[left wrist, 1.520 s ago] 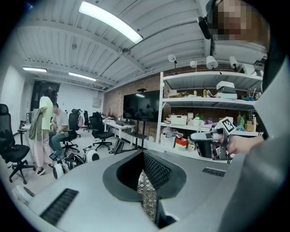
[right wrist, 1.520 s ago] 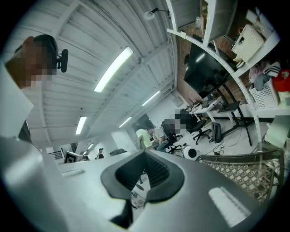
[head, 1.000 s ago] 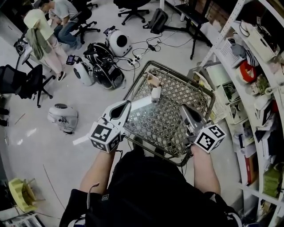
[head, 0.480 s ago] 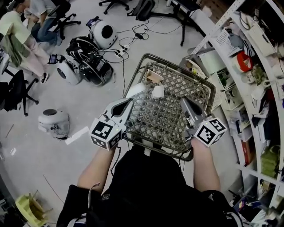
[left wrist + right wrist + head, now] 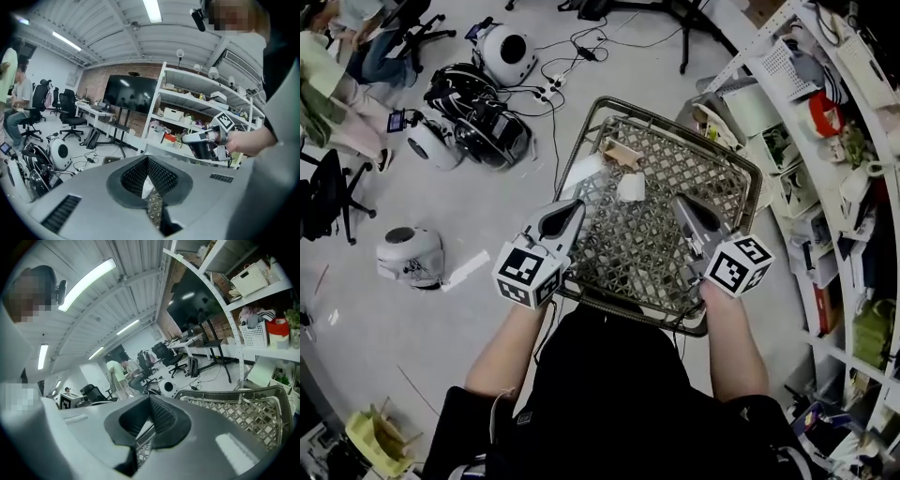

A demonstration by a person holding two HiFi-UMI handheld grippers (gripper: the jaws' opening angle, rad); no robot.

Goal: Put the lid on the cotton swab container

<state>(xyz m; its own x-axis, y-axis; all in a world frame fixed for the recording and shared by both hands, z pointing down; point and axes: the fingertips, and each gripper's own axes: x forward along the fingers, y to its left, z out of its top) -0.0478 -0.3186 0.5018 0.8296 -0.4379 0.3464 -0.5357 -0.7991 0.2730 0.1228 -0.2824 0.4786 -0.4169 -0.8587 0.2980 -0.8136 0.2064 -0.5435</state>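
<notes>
Container (image 5: pixel 630 186): a small white item, taken to be the cotton swab container. It lies on the lattice of the wire basket (image 5: pixel 647 253), toward the far side and ahead of both grippers. It is too small in view to tell whether it is open.

Left gripper (image 5: pixel 574 204): held over the basket's left rim, tips pointing toward the far side. The jaws are closed with the tips together and nothing between them. Its own view shows only lattice past the pads.

Tan piece (image 5: pixel 619 150): lies just beyond the container, near the far-left corner. It may be the lid, but this cannot be confirmed.

Right gripper (image 5: pixel 679 202): held over the lattice to the right of the container. The jaws are closed and empty.

Step in hand (judgement): approach. No item is gripped and the lid is not fitted. The next move calls for three actions:
- Open one pair of jaws and lower them onto the lid.
- Steady the container with the other gripper.
- Seat the lid squarely.

Clearance:
- Left of the basket is open floor (image 5: pixel 487 225), with equipment (image 5: pixel 478 122) well apart.
- The basket walls rise above the lattice, so entry is from above.
- The lattice around the two items is bare.
- On the right, shelves (image 5: pixel 825 141) stand near the basket rim, so sideways room there is limited.
</notes>
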